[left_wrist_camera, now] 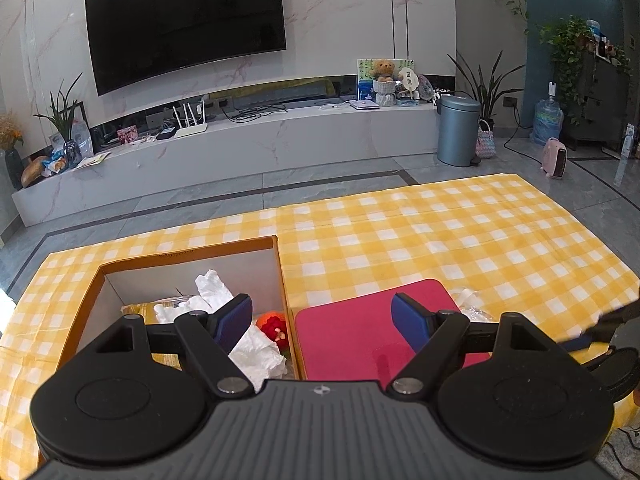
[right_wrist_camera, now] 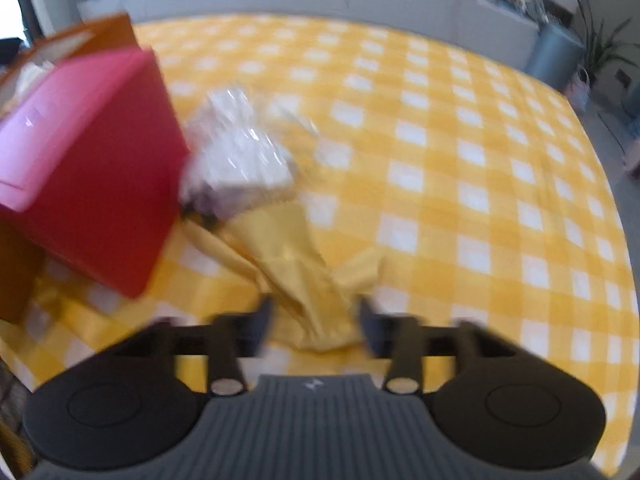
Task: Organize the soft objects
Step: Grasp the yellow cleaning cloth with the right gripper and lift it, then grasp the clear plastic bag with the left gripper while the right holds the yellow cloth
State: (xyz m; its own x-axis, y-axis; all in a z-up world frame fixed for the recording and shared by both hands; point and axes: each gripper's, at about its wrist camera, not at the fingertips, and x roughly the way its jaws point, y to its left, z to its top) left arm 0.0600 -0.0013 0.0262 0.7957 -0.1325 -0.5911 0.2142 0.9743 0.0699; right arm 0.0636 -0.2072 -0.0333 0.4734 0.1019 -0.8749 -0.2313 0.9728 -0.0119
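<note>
An open cardboard box (left_wrist_camera: 188, 258) stands on the yellow checked tablecloth (left_wrist_camera: 460, 236). Inside lie white crumpled tissue (left_wrist_camera: 256, 354), a white plastic bag (left_wrist_camera: 210, 286) and a red-orange knitted toy (left_wrist_camera: 274, 326). My left gripper (left_wrist_camera: 322, 322) is open and empty, hovering over the box's right wall and a red box (left_wrist_camera: 360, 332). In the blurred right wrist view, my right gripper (right_wrist_camera: 316, 320) is open with its fingers either side of a crumpled yellow cloth (right_wrist_camera: 296, 260). A clear plastic-wrapped white bundle (right_wrist_camera: 238, 152) lies beyond it, next to the red box (right_wrist_camera: 88, 172).
The cardboard box's corner (right_wrist_camera: 100, 30) shows behind the red box in the right wrist view. Beyond the table are a grey tiled floor (left_wrist_camera: 224, 196), a TV bench (left_wrist_camera: 256, 140), a grey bin (left_wrist_camera: 458, 130) and plants. The right gripper's edge (left_wrist_camera: 612, 332) shows in the left wrist view.
</note>
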